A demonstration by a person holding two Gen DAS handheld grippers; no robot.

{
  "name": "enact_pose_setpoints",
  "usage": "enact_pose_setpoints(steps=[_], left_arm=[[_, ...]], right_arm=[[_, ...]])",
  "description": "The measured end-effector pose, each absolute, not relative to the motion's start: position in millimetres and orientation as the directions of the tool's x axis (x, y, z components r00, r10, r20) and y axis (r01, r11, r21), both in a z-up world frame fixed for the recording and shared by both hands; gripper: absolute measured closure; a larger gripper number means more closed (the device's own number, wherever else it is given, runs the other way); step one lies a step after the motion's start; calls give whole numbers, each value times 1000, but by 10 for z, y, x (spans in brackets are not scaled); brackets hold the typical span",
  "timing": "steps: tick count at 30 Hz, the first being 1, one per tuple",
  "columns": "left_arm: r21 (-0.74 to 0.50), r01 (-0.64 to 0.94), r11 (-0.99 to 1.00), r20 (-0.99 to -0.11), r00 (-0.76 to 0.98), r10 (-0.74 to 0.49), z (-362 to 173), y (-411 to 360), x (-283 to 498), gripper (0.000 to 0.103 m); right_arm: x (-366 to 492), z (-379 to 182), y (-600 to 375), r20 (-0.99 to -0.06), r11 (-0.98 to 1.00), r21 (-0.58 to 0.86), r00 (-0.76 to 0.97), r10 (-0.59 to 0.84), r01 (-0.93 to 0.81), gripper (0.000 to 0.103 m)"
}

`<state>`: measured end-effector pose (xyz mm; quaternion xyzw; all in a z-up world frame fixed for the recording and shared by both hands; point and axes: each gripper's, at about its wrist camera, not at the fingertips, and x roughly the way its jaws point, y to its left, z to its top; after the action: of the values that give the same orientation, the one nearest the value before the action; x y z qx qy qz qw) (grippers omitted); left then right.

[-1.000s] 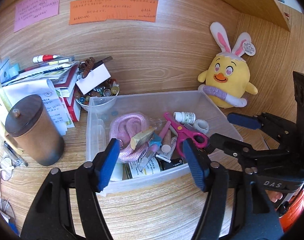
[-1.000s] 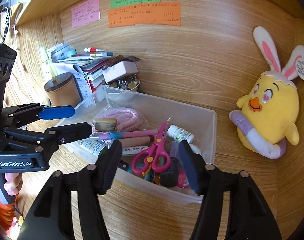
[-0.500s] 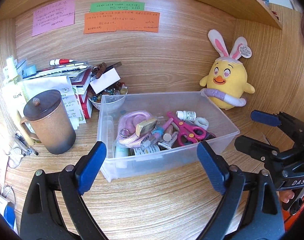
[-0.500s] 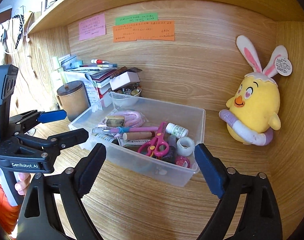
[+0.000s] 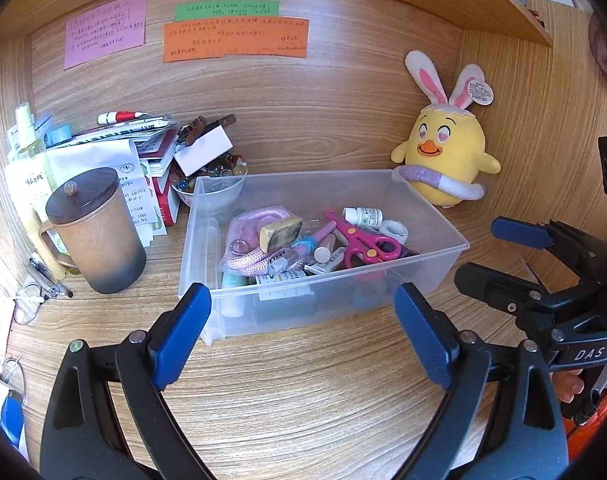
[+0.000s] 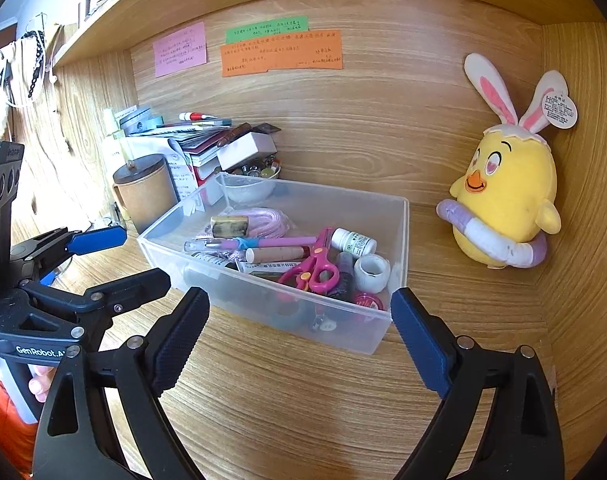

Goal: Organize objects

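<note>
Right now both your tongs stand wide apart over the wooden table [image 5: 303, 392], gripping nothing. Your left tongs [image 5: 303, 328] have just been opening, and only bare table lies between their blue pads; the same goes for your right tongs [image 6: 299, 328]. The clear plastic storage bin [image 5: 435, 216] sits on the table just beyond both, touched by neither. Inside it lie pink-handled scissors [image 5: 363, 240], a coiled pink rope [image 5: 255, 256], a small white bottle [image 5: 363, 214] and a white tape roll [image 6: 371, 274] (among other small clutter). A yellow plush chick with rabbit ears [image 6: 507, 200] leans in the corner, right of the bin. A brown lidded mug [image 5: 99, 232] stands to the bin's left.
</note>
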<state>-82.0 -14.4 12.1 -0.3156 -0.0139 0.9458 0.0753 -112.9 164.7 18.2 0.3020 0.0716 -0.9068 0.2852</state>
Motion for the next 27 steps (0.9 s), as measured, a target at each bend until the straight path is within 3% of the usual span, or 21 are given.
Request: enact_pose_setpoints(steps=[27], left_arm=[[-85, -133, -987, -589, -792, 158, 144, -156, -785, 9]], right_arm=[[-1091, 234, 1623, -580, -826, 33, -663, -474, 562, 7]])
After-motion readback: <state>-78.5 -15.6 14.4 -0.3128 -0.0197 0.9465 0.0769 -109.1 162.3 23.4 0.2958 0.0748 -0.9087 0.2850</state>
